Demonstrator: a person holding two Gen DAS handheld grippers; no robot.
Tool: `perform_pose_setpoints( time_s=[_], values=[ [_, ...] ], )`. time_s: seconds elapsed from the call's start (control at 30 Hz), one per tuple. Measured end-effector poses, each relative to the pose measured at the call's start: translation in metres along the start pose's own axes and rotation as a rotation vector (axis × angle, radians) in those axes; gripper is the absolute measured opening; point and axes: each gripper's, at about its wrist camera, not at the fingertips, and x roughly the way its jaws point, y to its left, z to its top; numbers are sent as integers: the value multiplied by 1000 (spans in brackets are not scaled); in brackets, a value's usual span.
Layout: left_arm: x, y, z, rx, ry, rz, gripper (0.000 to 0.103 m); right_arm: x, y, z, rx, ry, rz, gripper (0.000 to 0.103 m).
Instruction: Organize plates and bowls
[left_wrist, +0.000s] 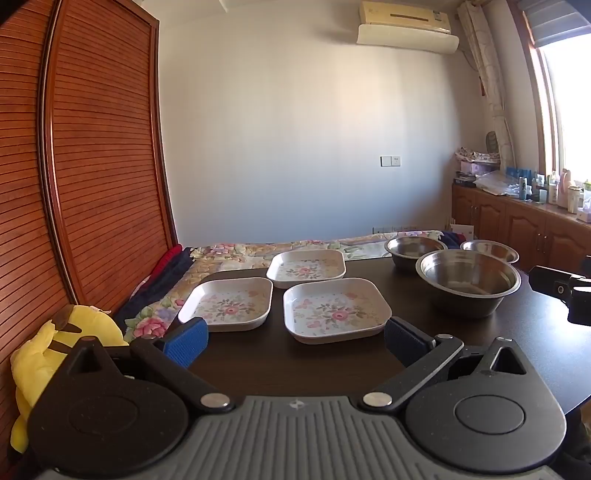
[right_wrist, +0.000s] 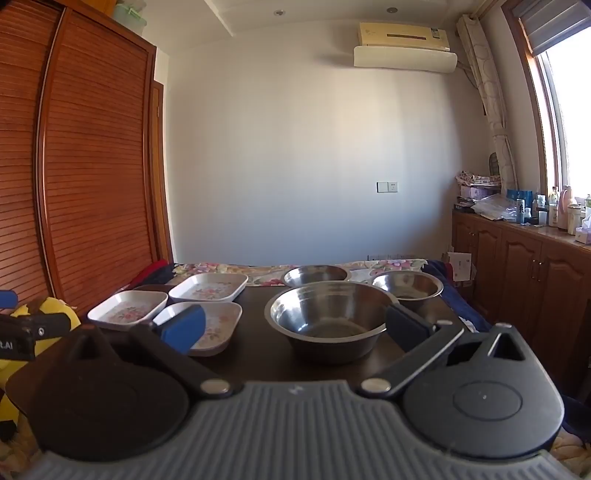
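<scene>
Three square floral plates and three steel bowls sit on a dark table (left_wrist: 295, 362) in a bedroom. In the left wrist view, the left gripper (left_wrist: 295, 338) hovers low at the bottom of the frame, its blue-padded jaws spread wide and holding nothing. The near plate (left_wrist: 336, 308) lies at center, the left plate (left_wrist: 227, 302) just beside it, and the far plate (left_wrist: 306, 266) behind the two. The large bowl (left_wrist: 468, 280) stands at center right, two smaller bowls (left_wrist: 413, 251) (left_wrist: 489, 250) behind it. In the right wrist view, the right gripper (right_wrist: 295, 325) is likewise spread and empty, with the large bowl (right_wrist: 328, 317) between its fingers' line of sight. A yellow toy (left_wrist: 44, 354) sits at lower left.
</scene>
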Motion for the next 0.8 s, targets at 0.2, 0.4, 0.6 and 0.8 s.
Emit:
perform_pose_setpoints(
  time_s=[0.2,0.4,0.6,0.8],
  values=[
    [-2,-1,3,2,-1,0,103,1,-3,-1,-2,1,-2,103],
    [-1,-1,4,2,-1,0,103,0,-4,-1,-4,0,-2,103],
    [-1,-1,4,2,-2,1,103,0,-3,0,-5,0,-4,103],
    [-4,1,6,3,-4,-1,103,0,-2,0,-5,0,-4,103]
  ],
)
